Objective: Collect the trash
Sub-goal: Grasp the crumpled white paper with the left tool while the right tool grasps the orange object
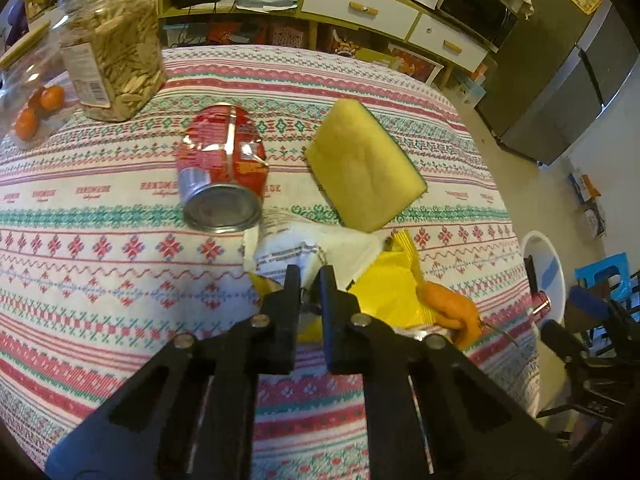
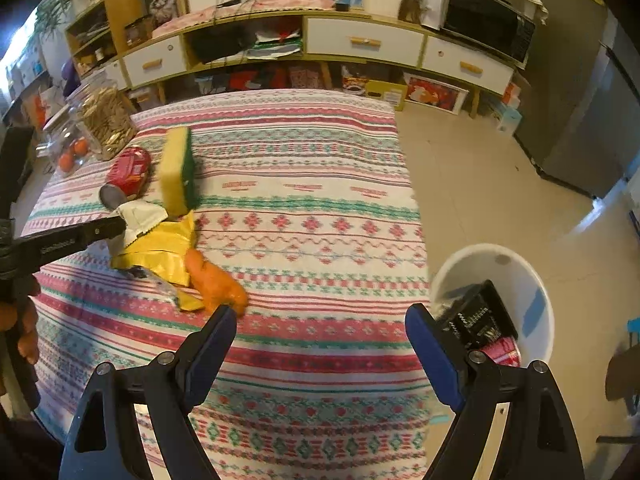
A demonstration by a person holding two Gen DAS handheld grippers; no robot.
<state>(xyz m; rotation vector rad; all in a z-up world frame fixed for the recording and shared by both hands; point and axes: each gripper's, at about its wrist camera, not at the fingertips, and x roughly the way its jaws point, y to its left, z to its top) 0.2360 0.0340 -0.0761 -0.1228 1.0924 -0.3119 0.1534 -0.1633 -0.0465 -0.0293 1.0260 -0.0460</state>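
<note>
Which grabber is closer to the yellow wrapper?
Left. The left gripper has its fingers closed on the yellow wrapper; the right gripper hangs open, away near the table edge.

A dented red can (image 1: 222,168) lies on its side on the tabletop. Just beside it, a crumpled white wrapper (image 1: 316,250) overlaps a yellow wrapper (image 1: 390,292). The white bin (image 2: 516,280) stands on the floor, holding a black packet (image 2: 478,316).
</note>
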